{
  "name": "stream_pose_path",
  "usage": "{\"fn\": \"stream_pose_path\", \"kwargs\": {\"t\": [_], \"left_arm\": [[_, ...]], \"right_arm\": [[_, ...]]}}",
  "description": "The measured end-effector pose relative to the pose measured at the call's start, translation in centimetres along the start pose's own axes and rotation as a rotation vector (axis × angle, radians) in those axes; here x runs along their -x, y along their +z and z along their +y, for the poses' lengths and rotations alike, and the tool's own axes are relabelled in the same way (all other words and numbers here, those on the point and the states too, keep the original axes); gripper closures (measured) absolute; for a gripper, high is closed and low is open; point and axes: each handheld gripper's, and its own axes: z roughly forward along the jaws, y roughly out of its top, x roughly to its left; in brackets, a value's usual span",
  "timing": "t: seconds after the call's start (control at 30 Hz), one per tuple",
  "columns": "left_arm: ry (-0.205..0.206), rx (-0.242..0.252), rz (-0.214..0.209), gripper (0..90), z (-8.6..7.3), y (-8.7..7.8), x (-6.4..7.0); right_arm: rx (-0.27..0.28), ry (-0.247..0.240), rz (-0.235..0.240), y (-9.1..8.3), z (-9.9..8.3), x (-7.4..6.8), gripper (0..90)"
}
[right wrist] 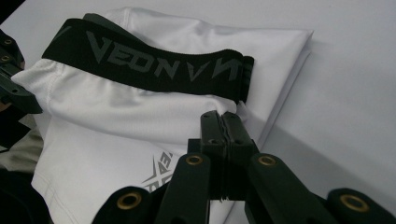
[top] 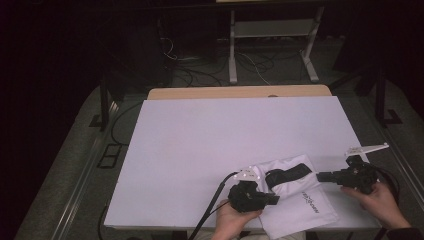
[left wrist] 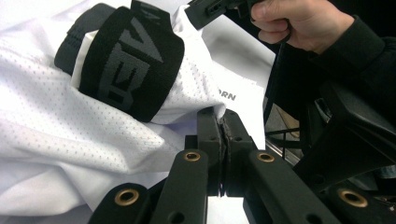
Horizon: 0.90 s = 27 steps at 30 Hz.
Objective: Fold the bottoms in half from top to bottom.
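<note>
Overhead, folded white mesh shorts [top: 295, 200] with a black lettered waistband [top: 287, 172] lie at the near right corner of the white bench [top: 210, 145]. The left tool [top: 272, 199], jaws closed, pinches the shorts' left edge; its own view shows white cloth nipped between them. The right tool [top: 321, 176], jaws pressed together, sits at the waistband's right end; whether it grips cloth, I cannot tell.

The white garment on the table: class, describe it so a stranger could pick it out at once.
Start at the white table and go to its near right corner, between the two hand-held grippers. There lies the folded white mesh garment. Its broad black waistband with grey lettering marks it out.
</note>
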Motion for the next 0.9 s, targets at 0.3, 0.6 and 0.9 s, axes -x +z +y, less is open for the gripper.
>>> {"fn": "stream_pose_path", "kwargs": {"t": [0.3, 0.6, 0.9], "left_arm": [[-0.002, -0.02, 0.021, 86.9, -0.6, 0.3, -0.2], [-0.017, -0.028, 0.034, 86.9, -1.0, 0.2, -0.6], [-0.02, -0.042, 0.055, 86.9, -1.2, 0.0, -0.9]], "right_arm": [[-0.042, 0.006, 0.011, 0.2, -0.3, 0.0, 87.1], [-0.057, 0.026, 0.029, 0.1, -0.5, 0.2, 73.7], [0.015, -0.005, 0.008, 0.1, 0.5, -0.5, 44.4]]}}
